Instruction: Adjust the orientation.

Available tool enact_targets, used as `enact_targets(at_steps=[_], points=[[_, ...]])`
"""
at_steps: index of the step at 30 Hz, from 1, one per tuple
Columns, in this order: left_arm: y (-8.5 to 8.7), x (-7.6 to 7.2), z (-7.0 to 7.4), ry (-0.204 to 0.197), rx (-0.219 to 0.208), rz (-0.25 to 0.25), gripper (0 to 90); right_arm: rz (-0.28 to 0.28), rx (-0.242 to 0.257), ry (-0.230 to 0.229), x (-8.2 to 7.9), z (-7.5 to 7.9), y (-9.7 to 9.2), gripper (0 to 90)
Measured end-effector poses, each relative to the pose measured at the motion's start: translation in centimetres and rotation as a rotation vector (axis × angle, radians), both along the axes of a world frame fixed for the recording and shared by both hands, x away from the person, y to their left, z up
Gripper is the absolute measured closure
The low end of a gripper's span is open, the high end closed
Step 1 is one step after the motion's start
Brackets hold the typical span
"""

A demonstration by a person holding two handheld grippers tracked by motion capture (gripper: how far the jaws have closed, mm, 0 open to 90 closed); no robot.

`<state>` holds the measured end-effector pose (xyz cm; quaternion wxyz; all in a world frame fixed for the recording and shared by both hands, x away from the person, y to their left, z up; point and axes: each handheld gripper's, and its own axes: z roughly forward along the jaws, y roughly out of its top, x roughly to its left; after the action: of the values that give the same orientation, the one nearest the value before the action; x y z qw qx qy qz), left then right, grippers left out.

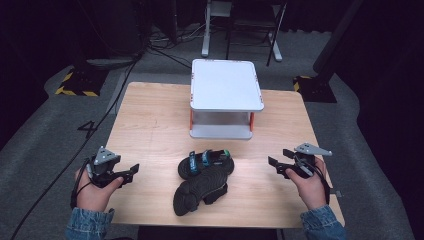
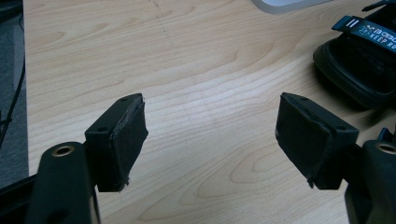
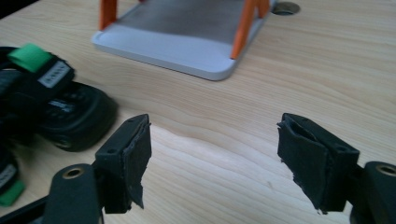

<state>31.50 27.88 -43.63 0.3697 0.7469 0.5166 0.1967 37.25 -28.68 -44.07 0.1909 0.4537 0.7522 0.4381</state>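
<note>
Here, two black sandals are lying together near the front middle of the wooden worktop (image 1: 150,125). The upper sandal (image 1: 206,163) is sitting strap side up, with a blue strap and a green tab showing, and the lower sandal (image 1: 200,192) is lying just in front of it, apparently turned sole up, though the high view is too dim to be sure. The two are touching or nearly touching. Behind them, a white two-tier shelf (image 1: 226,85) with orange posts is standing toward the far edge of the worktop. The left gripper (image 1: 134,170) is hovering over the left side of the worktop, held in the person's left hand (image 1: 94,192), well apart from the sandals and pointing toward them. Its jaws are standing wide apart with only bare wood between them, and the upper sandal is showing at the right edge of the left gripper view. The right gripper (image 1: 274,166) is being held in the right hand (image 1: 311,187) at the right side, also pointing inward at the sandals and clear of them. Its jaws are likewise spread apart, gripping nothing, with the shelf's lower tier lying ahead of them in the right gripper view.
</note>
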Motion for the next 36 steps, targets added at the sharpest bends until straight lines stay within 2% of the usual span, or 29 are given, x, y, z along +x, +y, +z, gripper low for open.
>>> enact_targets(at_steps=[5,11,15,17,18,25,34,36], points=[[-0.1,0.0,0.1,-0.003,-0.031,0.008,25.3,0.036,0.003,-0.026,-0.7,0.8,1.0,25.5],[-0.5,0.2,0.3,-0.009,-0.034,0.002,25.4,0.060,0.021,-0.029,-1.3,1.2,1.9,23.1],[-0.6,0.3,0.1,-0.001,-0.026,-0.012,25.4,0.120,0.037,-0.013,-1.8,1.3,3.5,21.2],[-0.6,0.2,0.1,-0.001,-0.026,-0.009,25.4,0.189,0.096,0.021,-2.1,1.5,4.4,21.5],[-0.6,0.2,0.1,-0.003,-0.027,-0.008,25.4,0.231,0.113,0.025,-2.4,1.6,5.0,21.7],[-0.5,-0.1,0.0,0.006,-0.024,-0.004,25.4,0.363,0.066,-0.007,-3.7,1.9,8.6,21.8],[0.1,-1.0,-0.4,0.012,-0.019,0.016,25.4,0.489,0.026,-0.020,-4.7,1.6,12.2,20.7],[0.3,-1.2,-0.4,0.014,-0.017,0.020,25.4,0.500,0.024,-0.018,-4.6,1.4,12.6,20.2]])
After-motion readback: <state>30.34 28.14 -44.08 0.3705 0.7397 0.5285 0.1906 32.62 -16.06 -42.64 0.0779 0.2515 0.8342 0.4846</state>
